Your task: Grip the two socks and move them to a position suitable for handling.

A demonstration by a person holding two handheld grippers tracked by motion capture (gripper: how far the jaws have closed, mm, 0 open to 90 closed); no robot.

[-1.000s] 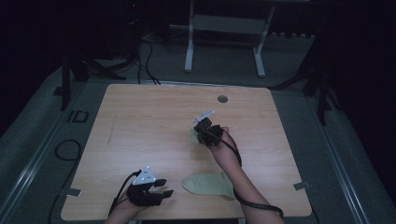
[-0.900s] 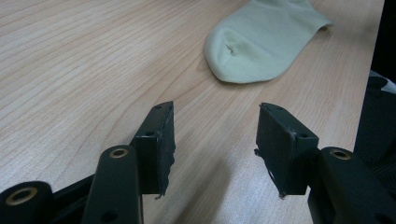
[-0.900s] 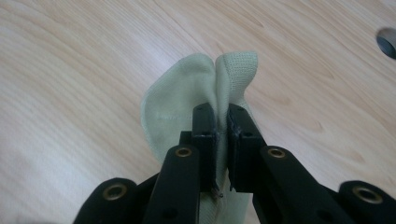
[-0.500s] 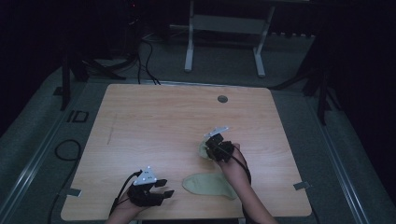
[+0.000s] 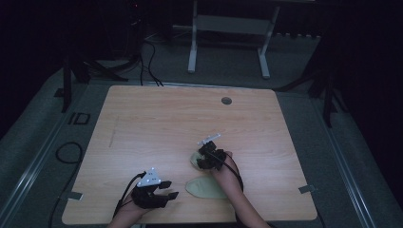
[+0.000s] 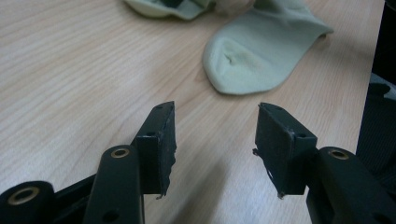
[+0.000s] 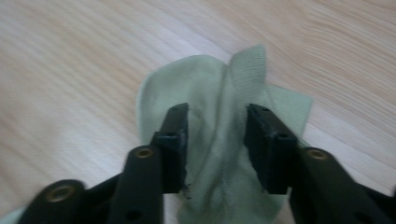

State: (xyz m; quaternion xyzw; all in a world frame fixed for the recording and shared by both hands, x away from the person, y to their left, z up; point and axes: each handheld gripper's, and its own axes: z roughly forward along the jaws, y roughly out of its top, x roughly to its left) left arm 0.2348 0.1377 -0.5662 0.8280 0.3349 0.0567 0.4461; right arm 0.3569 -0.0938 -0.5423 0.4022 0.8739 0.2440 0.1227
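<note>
Two pale green socks lie on the wooden table (image 5: 157, 123). One sock (image 5: 205, 188) (image 6: 261, 51) lies flat near the front edge. The other sock (image 5: 193, 159) (image 7: 205, 84) lies just beyond it, rumpled, with a raised fold. My right gripper (image 5: 200, 162) (image 7: 217, 140) is down on this rumpled sock. Its jaws stand a little apart on either side of the fold, which looks loose rather than pinched. My left gripper (image 5: 172, 194) (image 6: 215, 135) rests low near the front edge. It is open, holds nothing and points at the flat sock a short way off.
A small dark round hole (image 5: 226, 100) sits near the table's far edge. A white metal stand (image 5: 228, 28) and several cables (image 5: 147, 52) are on the floor beyond the table. The far and left parts of the tabletop are bare wood.
My right gripper has come toward the near edge and down, bringing the rumpled sock close to the flat one. The left gripper has stayed where it was.
</note>
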